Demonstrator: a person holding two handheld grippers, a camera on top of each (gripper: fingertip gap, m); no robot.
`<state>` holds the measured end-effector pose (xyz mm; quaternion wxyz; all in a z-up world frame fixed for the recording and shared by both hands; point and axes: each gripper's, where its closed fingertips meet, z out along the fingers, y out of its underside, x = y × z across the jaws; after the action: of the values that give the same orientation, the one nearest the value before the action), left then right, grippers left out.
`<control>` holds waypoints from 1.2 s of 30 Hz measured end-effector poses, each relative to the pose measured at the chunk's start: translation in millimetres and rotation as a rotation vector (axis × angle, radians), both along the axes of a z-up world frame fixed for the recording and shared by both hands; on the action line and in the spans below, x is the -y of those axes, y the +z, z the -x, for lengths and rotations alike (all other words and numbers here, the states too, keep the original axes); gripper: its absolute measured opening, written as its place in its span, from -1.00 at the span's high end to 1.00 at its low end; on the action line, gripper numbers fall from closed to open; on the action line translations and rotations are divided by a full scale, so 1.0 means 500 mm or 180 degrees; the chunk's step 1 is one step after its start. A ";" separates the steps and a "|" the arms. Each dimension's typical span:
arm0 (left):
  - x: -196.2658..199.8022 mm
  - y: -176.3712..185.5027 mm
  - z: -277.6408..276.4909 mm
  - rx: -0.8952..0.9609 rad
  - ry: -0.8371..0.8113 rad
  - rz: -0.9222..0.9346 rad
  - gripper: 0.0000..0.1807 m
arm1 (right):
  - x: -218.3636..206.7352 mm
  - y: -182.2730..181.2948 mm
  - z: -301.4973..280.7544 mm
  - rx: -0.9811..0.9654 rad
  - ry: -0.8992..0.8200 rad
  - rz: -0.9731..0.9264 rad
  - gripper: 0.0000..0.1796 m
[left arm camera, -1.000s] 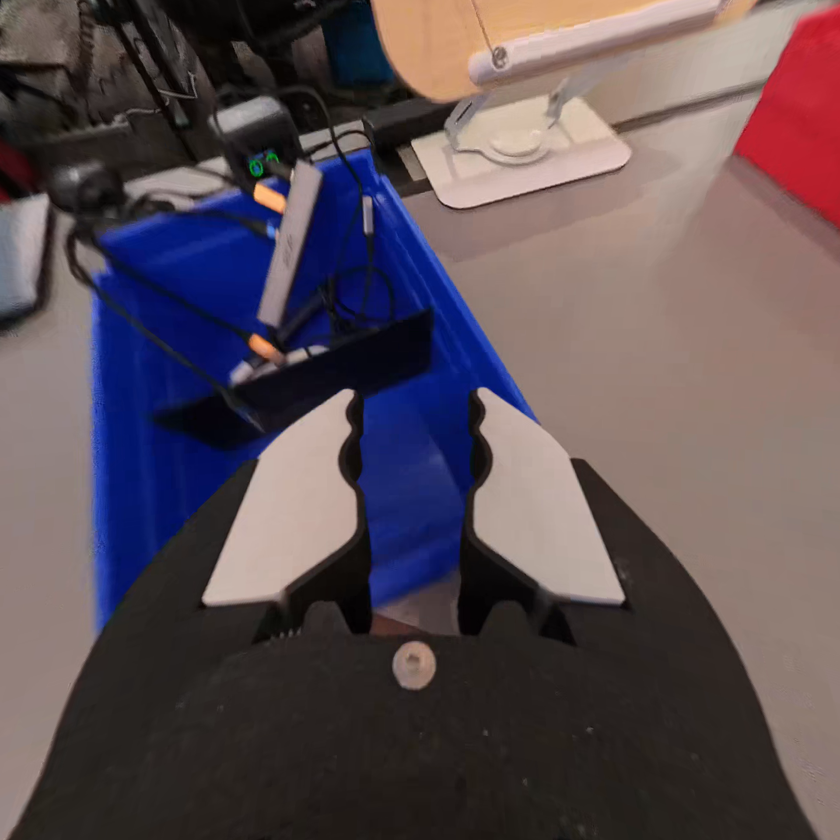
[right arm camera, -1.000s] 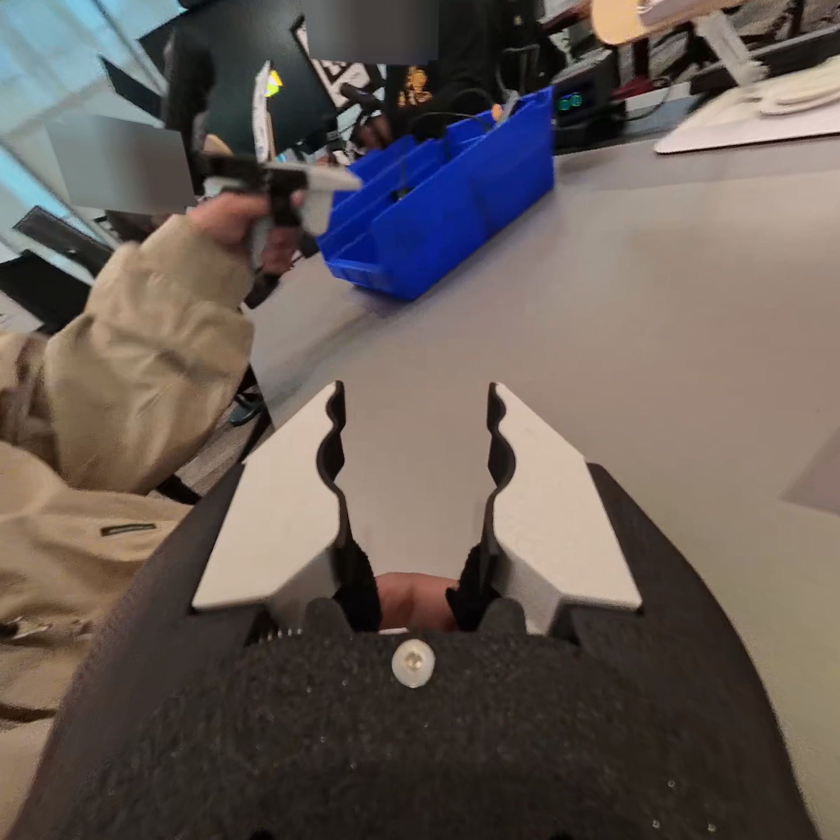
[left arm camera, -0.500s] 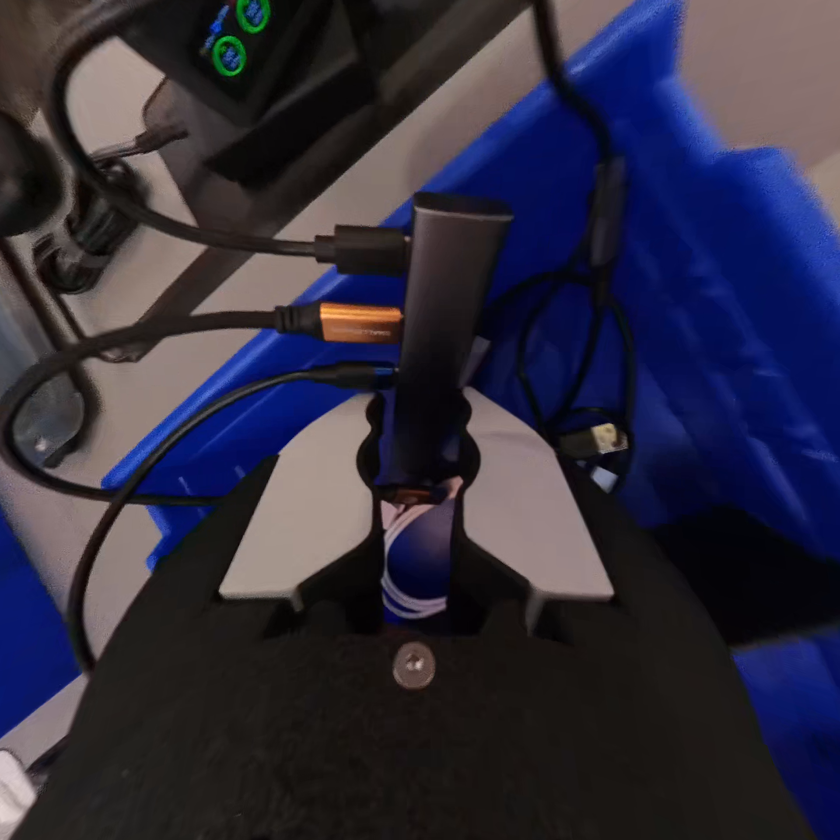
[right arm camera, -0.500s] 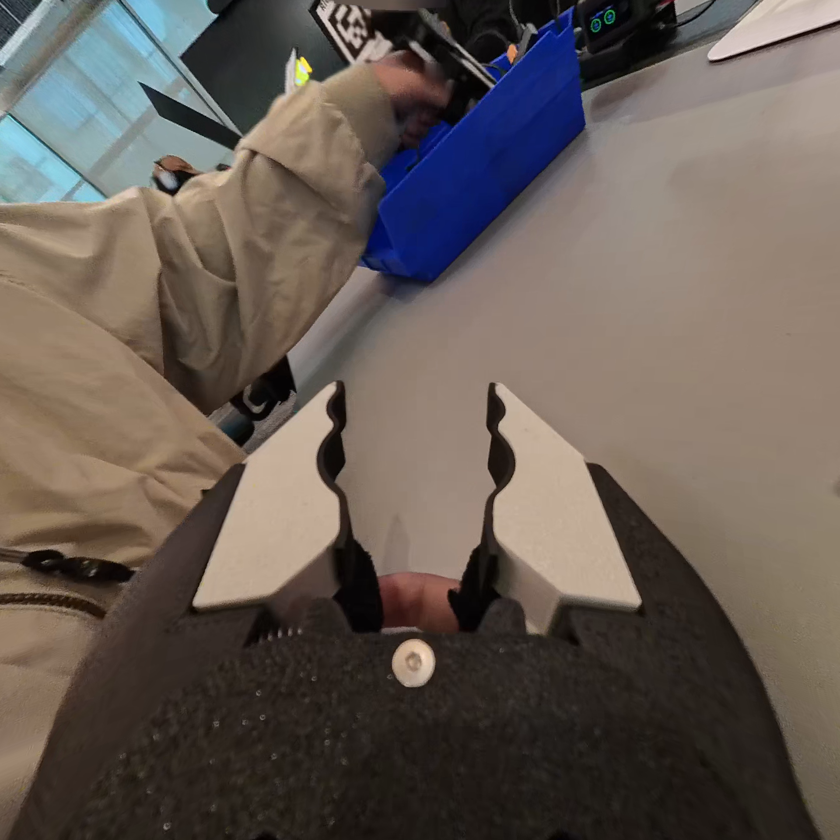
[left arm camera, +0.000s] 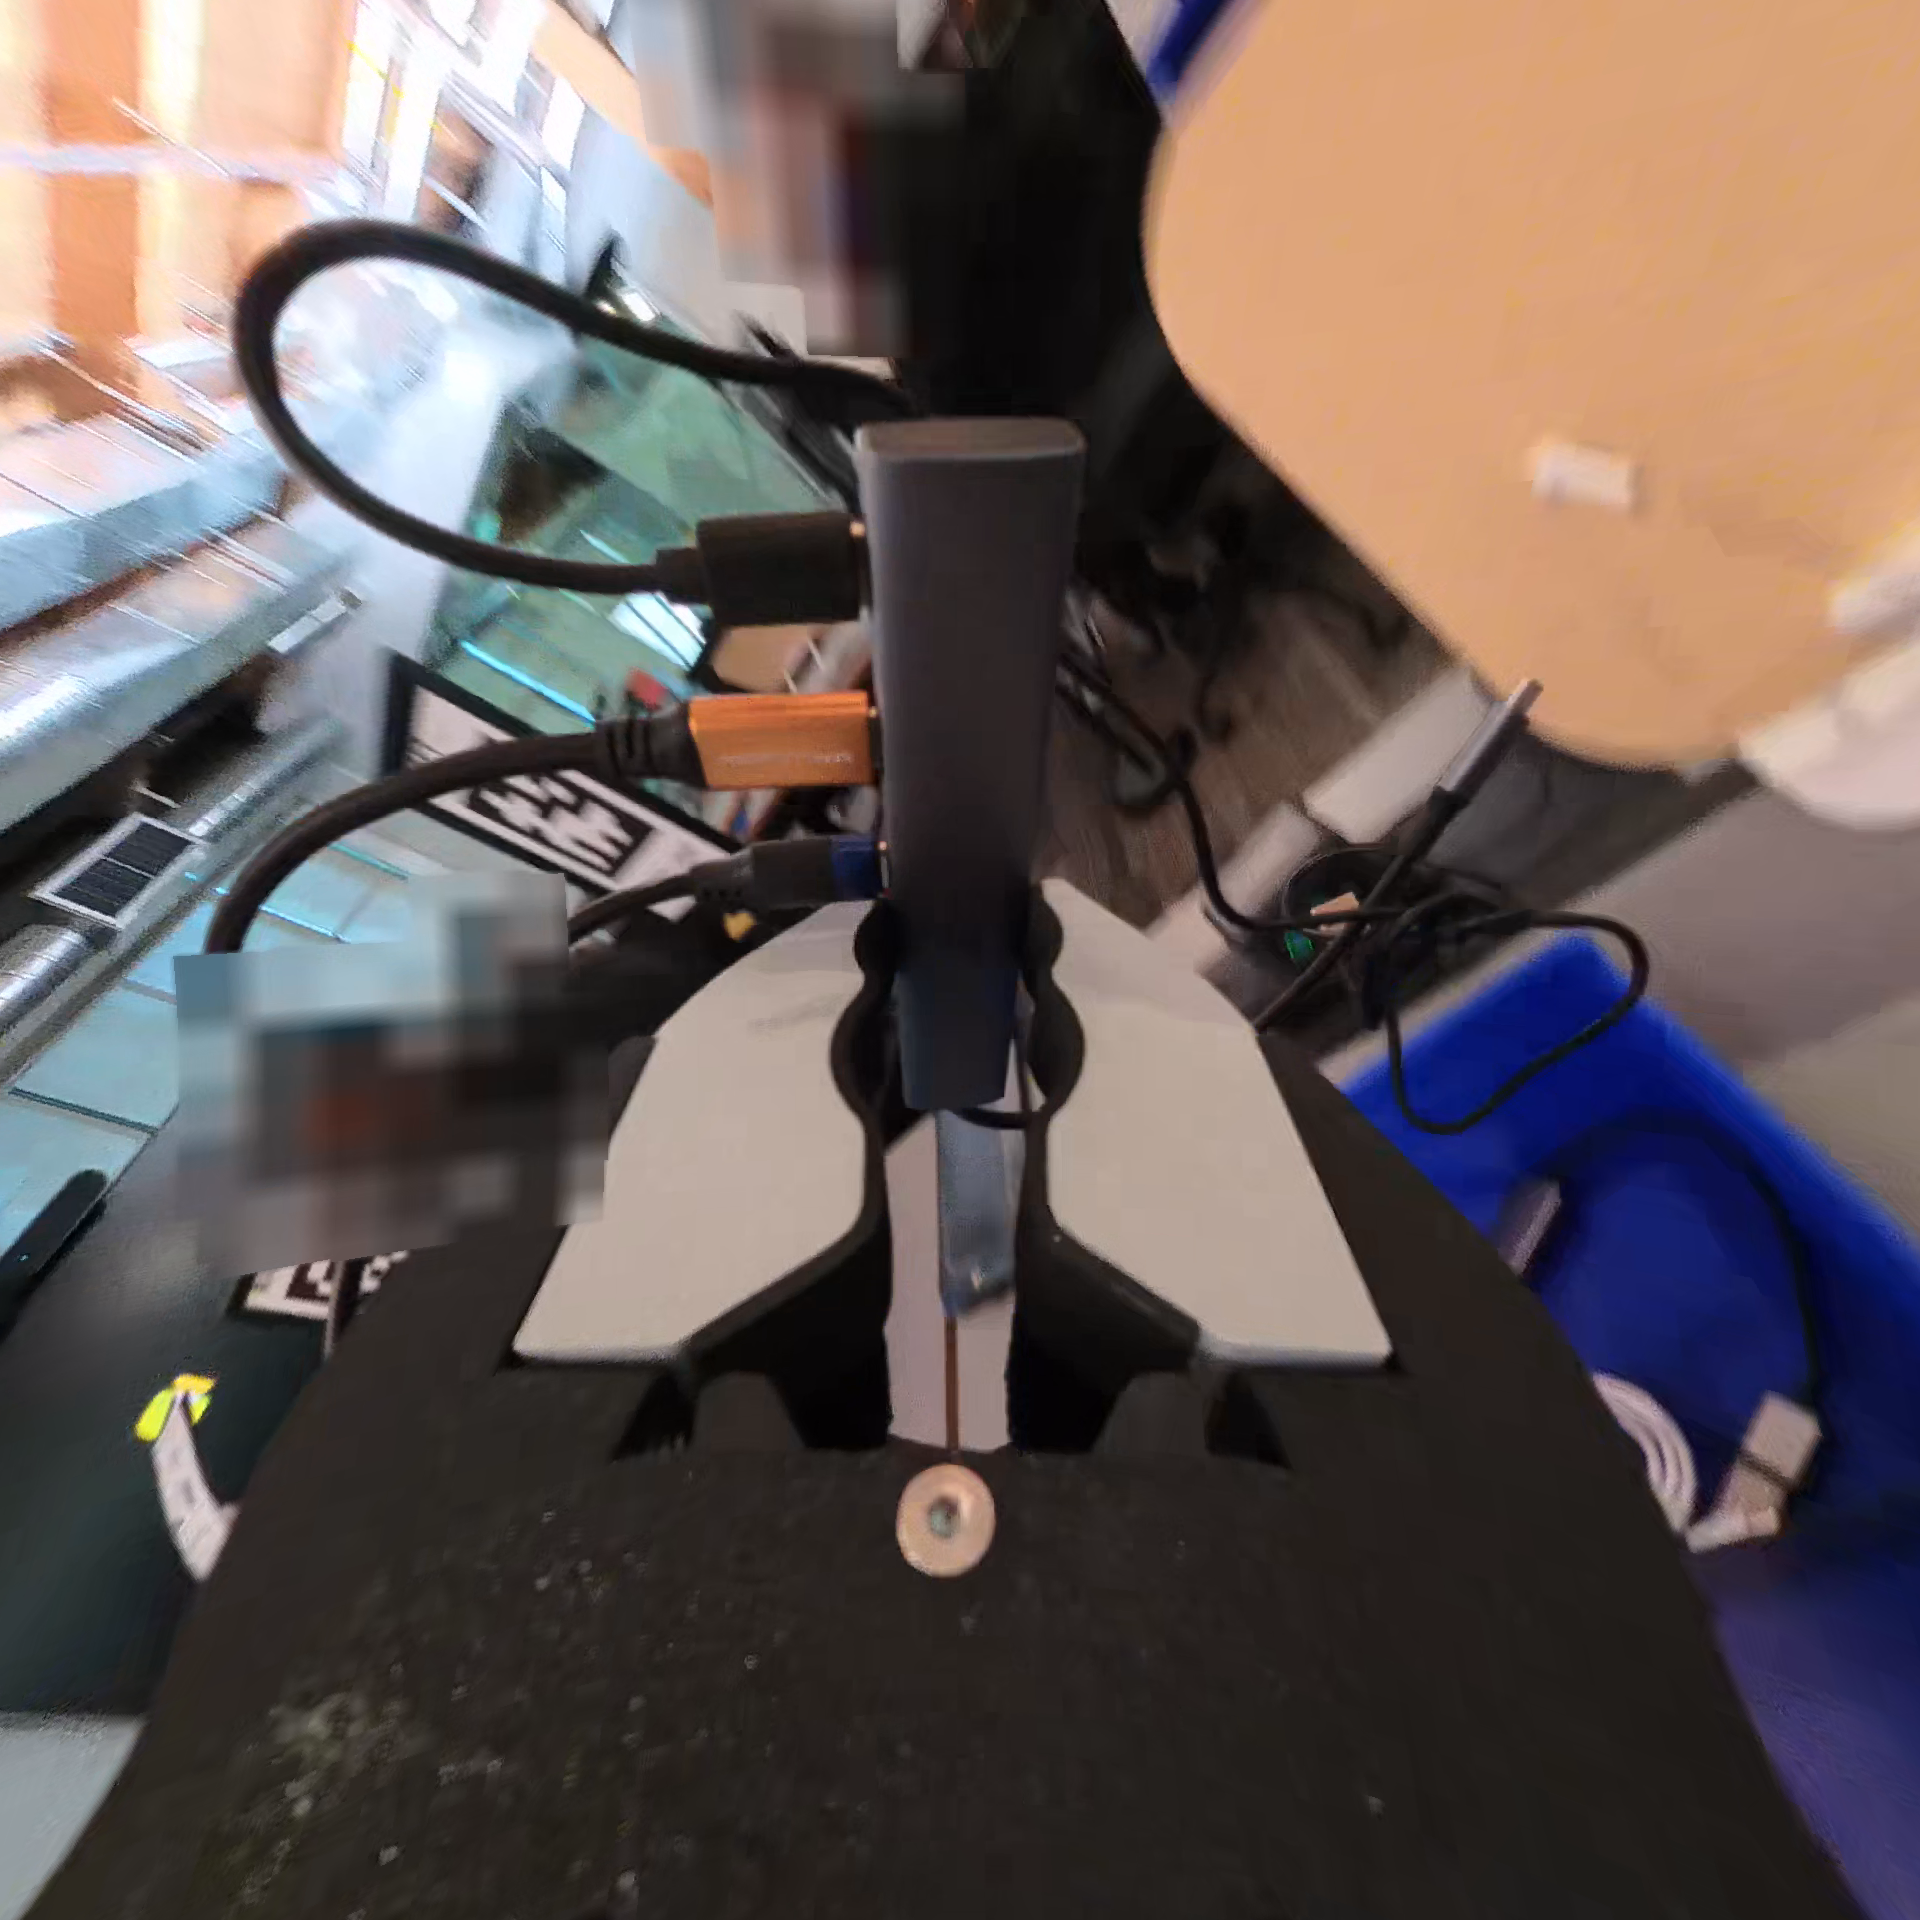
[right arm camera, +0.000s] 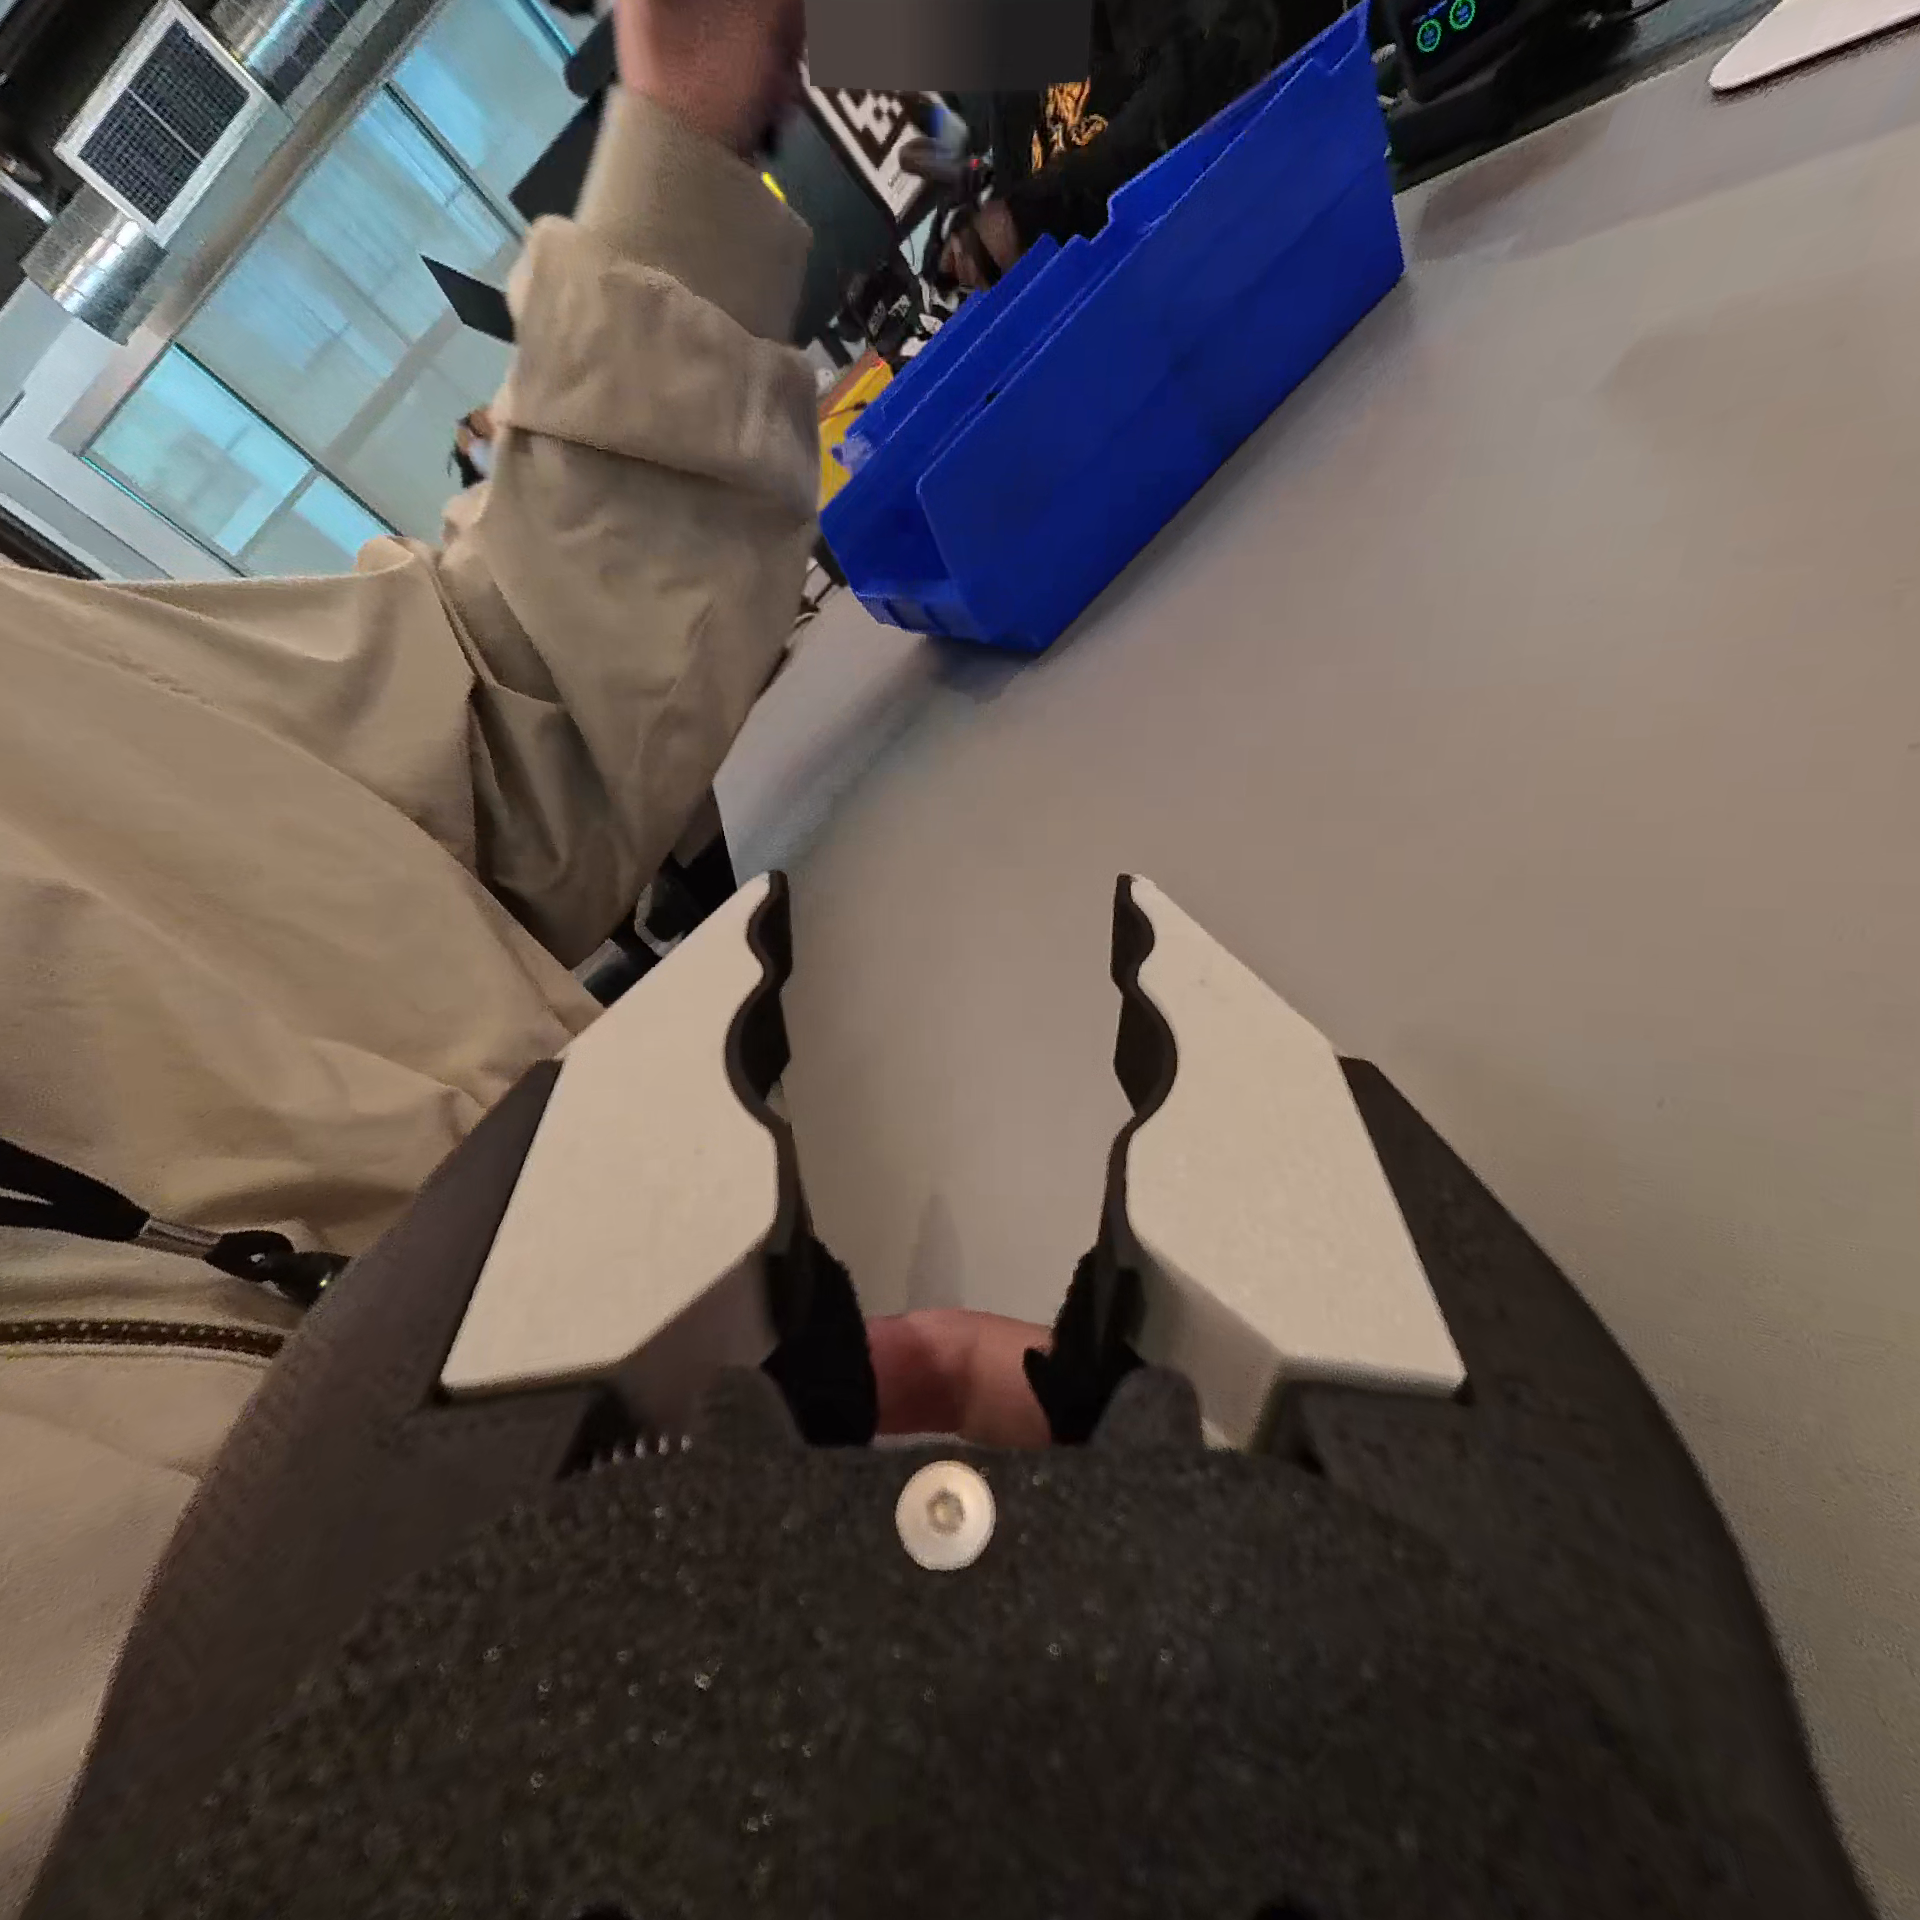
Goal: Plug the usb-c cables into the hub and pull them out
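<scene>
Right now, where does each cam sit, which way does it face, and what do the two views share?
Left wrist view: on the left gripper, looking along its fingers at the grey hub clamped upright between them, three cables plugged into its left side; no body part shows.
Right wrist view: on the right gripper, open, low over the grey table, facing the person's beige sleeve.
Shared: the blue bin.
</scene>
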<state>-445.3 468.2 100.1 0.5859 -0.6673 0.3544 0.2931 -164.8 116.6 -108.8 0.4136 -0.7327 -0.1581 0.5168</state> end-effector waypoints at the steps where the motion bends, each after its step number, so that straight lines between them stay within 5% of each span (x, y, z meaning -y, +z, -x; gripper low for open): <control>1: 0.017 0.054 -0.013 0.0109 -0.0086 -0.0194 0.74 | -0.002 0.000 0.001 0.0007 -0.0008 0.0008 0.31; 5: 0.108 0.211 -0.094 0.0270 -0.0536 -0.0831 0.74 | -0.006 0.002 0.005 0.0091 -0.0043 -0.0099 0.31; 8: 0.193 0.235 -0.203 0.0139 -0.1030 -0.1046 0.74 | -0.042 0.035 -0.007 0.0151 -0.0383 -0.0374 0.31; 17: 0.352 -0.047 -0.475 -0.1031 -0.1812 -0.0891 0.75 | -0.113 0.329 -0.015 0.0452 -0.0813 -0.1679 0.48; 25: 0.386 -0.194 -0.523 -0.1544 -0.1755 -0.0705 0.75 | -0.167 0.272 -0.017 0.1268 -0.1184 -0.1767 0.52; 30: 0.343 -0.238 -0.486 -0.1520 -0.1448 -0.0421 0.75 | -0.156 0.307 -0.081 0.1588 -0.1772 -0.2070 0.56; 34: 0.340 -0.233 -0.473 -0.1380 -0.1415 -0.0486 0.75 | -0.115 0.269 -0.001 0.1498 -0.0811 -0.2036 0.64; 36: 0.361 -0.224 -0.485 -0.1339 -0.1500 -0.0634 0.75 | -0.162 0.220 -0.005 0.1662 -0.1061 -0.1932 0.56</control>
<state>-203.0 287.7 -11.9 0.6139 -0.4313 0.5818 0.3141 -162.5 197.8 1.0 0.6342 -0.6996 -0.2817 0.1703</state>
